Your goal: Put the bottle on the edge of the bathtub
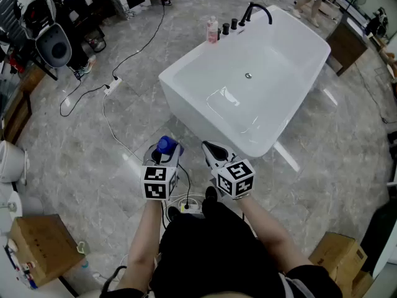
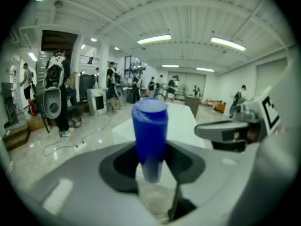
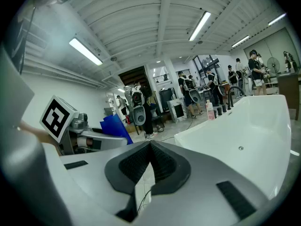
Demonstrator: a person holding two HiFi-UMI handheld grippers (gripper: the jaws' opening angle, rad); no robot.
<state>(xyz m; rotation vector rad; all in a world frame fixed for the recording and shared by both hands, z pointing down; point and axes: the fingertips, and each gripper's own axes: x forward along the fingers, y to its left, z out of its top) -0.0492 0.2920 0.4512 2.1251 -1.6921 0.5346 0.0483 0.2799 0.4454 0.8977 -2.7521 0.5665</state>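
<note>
- The left tongs [image 2: 151, 171] pinch the blue-capped bottle [image 2: 149, 126] upright, just short of the bathtub [image 1: 180, 73], apparently ready to carry it to the edge.
- The right tongs [image 3: 149, 157] are pressed together, empty.

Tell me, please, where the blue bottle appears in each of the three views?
Head view: the bottle sits low, just left of centre.
Left gripper view: dead centre, between the jaws.
Right gripper view: a blue sliver at middle left.
Shared landmark: the white bathtub, visible in all three.
</note>
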